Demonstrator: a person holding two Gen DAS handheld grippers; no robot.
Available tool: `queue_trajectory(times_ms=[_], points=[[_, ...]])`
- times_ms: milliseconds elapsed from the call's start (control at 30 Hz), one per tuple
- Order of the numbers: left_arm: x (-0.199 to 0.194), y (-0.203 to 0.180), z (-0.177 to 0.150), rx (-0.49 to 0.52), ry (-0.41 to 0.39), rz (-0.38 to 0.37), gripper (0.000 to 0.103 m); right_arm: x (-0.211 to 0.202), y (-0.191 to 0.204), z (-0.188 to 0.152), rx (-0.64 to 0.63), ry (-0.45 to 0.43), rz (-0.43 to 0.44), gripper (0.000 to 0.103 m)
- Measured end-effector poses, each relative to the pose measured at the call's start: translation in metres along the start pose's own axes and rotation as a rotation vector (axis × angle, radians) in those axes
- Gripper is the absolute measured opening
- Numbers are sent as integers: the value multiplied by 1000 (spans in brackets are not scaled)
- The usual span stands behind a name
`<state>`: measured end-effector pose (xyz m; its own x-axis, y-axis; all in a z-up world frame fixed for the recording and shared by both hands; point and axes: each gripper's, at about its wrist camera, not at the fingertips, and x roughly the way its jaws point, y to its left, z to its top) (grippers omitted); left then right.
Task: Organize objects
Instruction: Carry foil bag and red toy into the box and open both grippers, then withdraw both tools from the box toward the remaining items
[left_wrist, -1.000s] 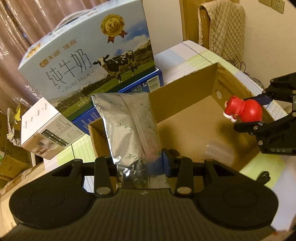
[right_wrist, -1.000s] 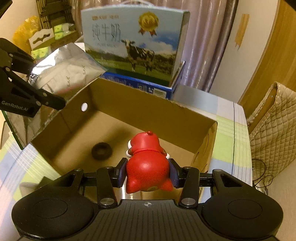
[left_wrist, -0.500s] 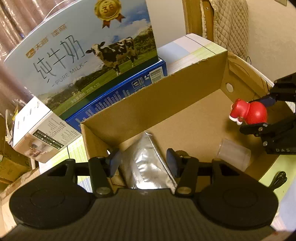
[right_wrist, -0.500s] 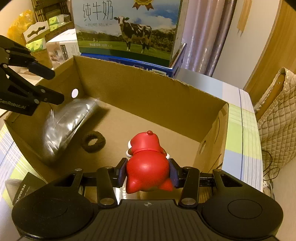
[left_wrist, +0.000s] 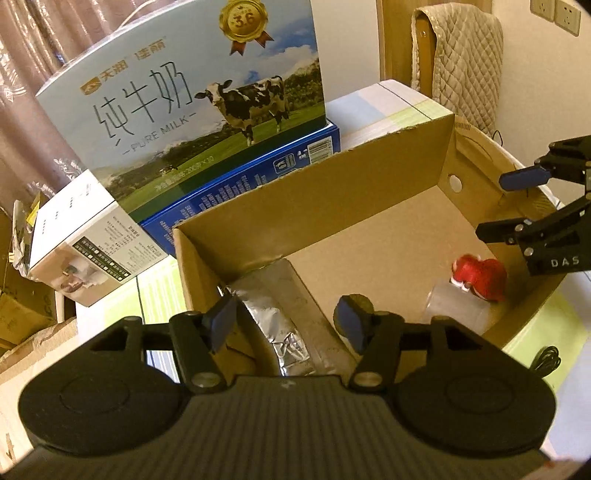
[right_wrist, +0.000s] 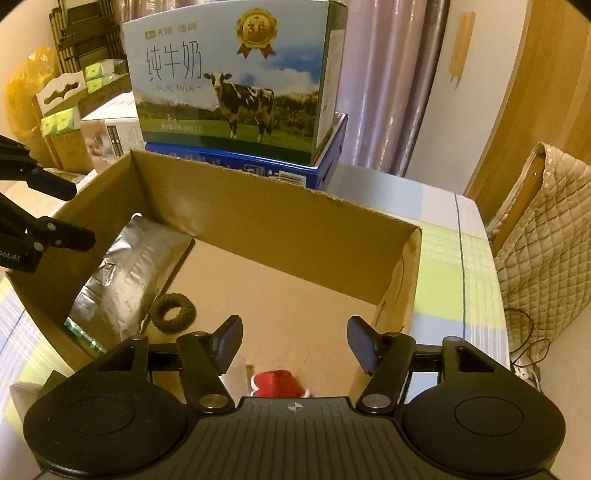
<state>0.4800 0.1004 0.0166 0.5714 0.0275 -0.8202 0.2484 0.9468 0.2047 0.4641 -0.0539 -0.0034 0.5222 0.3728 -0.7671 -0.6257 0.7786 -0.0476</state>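
Both grippers, left (left_wrist: 286, 325) and right (right_wrist: 293, 345), wide apart, holding nothing, above cardboard box (right_wrist: 258, 221). Inside box: silver bag (right_wrist: 125, 280) against left wall, red toy (left_wrist: 480, 277) beside clear cup (left_wrist: 448, 308), dark ring (right_wrist: 173, 312). Milk carton (right_wrist: 236, 77) stands behind box.

Matt brown cardboard box (left_wrist: 373, 192), raw torn rim, dull inner walls. Beneath the left claw (left_wrist: 288, 323), a crinkled silver foil pouch (left_wrist: 284, 314), shiny and creased. Just right of that claw, a clear plastic cup (left_wrist: 454, 308), and beside it a glossy red plastic figure (left_wrist: 484, 275). Ahead of the right claw (right_wrist: 295, 345) to its left, a rough, fuzzy dark ring (right_wrist: 173, 312). Both claws are matt black plastic with smooth blue pads (left_wrist: 221, 321). Beyond the box, a glossy printed milk carton (right_wrist: 236, 81); far right, quilted beige cloth (right_wrist: 543, 236).
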Motion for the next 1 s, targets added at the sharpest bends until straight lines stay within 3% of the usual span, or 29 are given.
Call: queue_trajectory(times_ms=[300, 567, 1000], points=[[-28, 3, -17, -27, -13, -1, 62, -26, 10, -6, -29, -4, -17, 61], [-70, 3, -40, -55, -33, 5, 69, -74, 23, -18, -16, -44, -17, 61], [-140, -17, -109, -79, -59, 18, 83, -157, 52, -76, 47, -88, 13, 61]])
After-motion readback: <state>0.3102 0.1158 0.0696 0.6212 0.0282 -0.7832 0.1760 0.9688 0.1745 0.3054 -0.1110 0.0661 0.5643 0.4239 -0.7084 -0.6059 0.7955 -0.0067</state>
